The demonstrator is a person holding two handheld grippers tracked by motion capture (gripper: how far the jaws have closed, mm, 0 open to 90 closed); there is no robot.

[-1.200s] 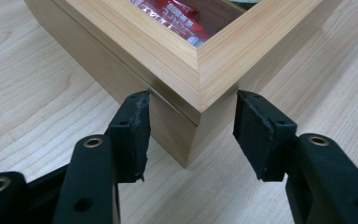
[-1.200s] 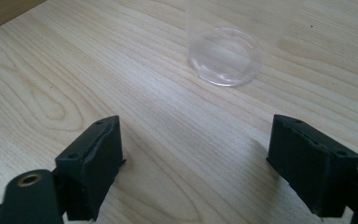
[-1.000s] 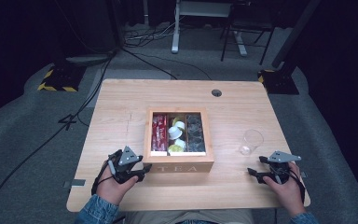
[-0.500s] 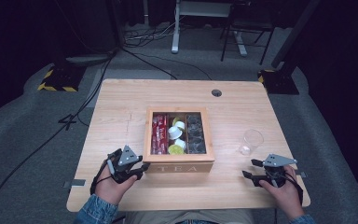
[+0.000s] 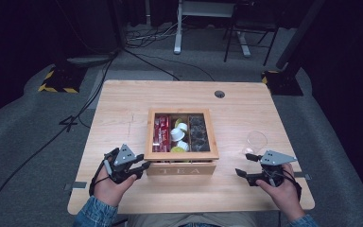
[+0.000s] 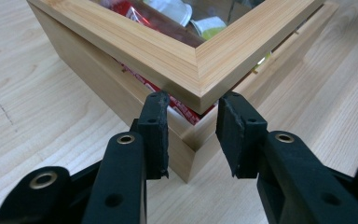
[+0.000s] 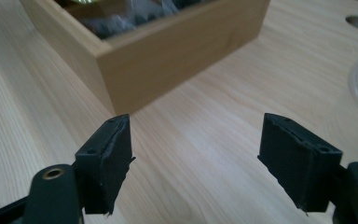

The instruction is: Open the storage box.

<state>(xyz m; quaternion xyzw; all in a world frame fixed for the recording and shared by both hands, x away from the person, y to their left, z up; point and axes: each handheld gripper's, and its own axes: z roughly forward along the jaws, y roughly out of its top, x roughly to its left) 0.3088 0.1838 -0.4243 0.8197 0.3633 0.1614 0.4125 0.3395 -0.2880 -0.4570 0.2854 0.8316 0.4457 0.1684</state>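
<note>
Two close-set jaws of the left gripper pinch the near-left corner of the lid, ajar over the tea box straight ahead; the right gripper, its jaws just opened wider and empty, stands well off to the right.

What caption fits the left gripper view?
Left gripper at the near corner of the wooden tea box, under its slightly raised lid.

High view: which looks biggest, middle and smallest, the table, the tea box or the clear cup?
1. table
2. tea box
3. clear cup
All rest on the same tabletop, so the order is safe.
</note>
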